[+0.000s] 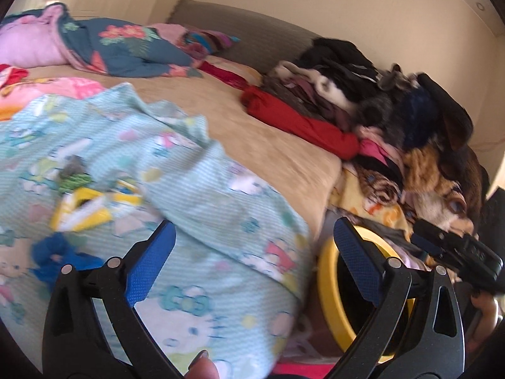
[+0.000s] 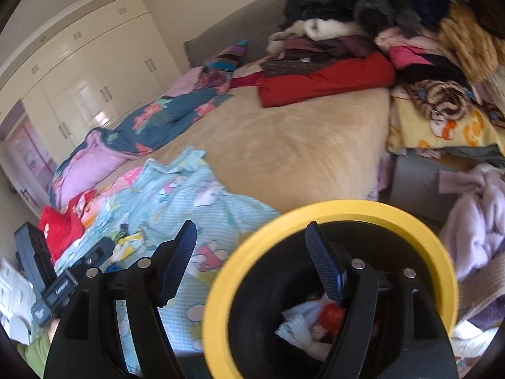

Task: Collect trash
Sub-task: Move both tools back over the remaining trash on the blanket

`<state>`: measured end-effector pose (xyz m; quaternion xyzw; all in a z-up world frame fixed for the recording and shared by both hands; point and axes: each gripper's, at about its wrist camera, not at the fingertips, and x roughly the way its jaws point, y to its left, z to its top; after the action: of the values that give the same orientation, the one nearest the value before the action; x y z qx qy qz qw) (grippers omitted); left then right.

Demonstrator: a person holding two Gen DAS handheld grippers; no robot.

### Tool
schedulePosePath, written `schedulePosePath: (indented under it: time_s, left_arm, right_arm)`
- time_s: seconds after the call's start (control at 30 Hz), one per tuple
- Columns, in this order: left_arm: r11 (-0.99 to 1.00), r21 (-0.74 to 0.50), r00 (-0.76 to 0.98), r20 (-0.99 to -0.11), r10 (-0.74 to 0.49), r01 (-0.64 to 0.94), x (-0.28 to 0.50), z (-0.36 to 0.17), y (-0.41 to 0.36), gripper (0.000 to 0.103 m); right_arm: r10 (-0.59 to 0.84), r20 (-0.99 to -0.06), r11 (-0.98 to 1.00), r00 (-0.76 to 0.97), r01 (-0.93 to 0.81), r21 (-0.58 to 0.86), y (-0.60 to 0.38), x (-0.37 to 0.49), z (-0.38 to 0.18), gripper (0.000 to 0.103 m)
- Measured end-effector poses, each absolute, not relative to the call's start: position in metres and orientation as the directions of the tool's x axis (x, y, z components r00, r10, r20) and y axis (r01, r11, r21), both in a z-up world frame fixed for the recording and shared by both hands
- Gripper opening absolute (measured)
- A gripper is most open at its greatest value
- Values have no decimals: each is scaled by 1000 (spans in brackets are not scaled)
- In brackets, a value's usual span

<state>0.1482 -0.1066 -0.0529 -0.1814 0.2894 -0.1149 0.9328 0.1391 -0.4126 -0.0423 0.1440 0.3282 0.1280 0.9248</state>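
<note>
Soft, even daylight fills both views. Motion blur smears the near pale-blue cartoon-print blanket (image 1: 176,195). Fisheye distortion bends edges, and corners are black.

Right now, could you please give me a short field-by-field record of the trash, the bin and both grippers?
trash on bed: yellow wrappers and blue scrap, lying on the light blue blanket
bin: yellow-rimmed bin beside the bed, white and red scraps already inside
left gripper: open, empty, over the blanket's edge
right gripper: open, empty, one of its fingers over the bin's mouth
other clutter: clothes pile at the far side of the bed
</note>
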Motion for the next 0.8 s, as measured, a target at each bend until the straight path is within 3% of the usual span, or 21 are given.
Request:
schedulePosePath:
  time_s: [0.33, 0.8]
  left_arm:
    - [904, -425, 853, -487, -189, -42, 149, -49, -35, 92]
    - [869, -468, 856, -503, -115, -159, 144, -59, 31, 92]
  right_arm:
    - [415, -583, 909, 698, -284, 306, -336, 151, -48, 69]
    - [517, -594, 844, 617, -482, 234, -235, 135, -65, 69]
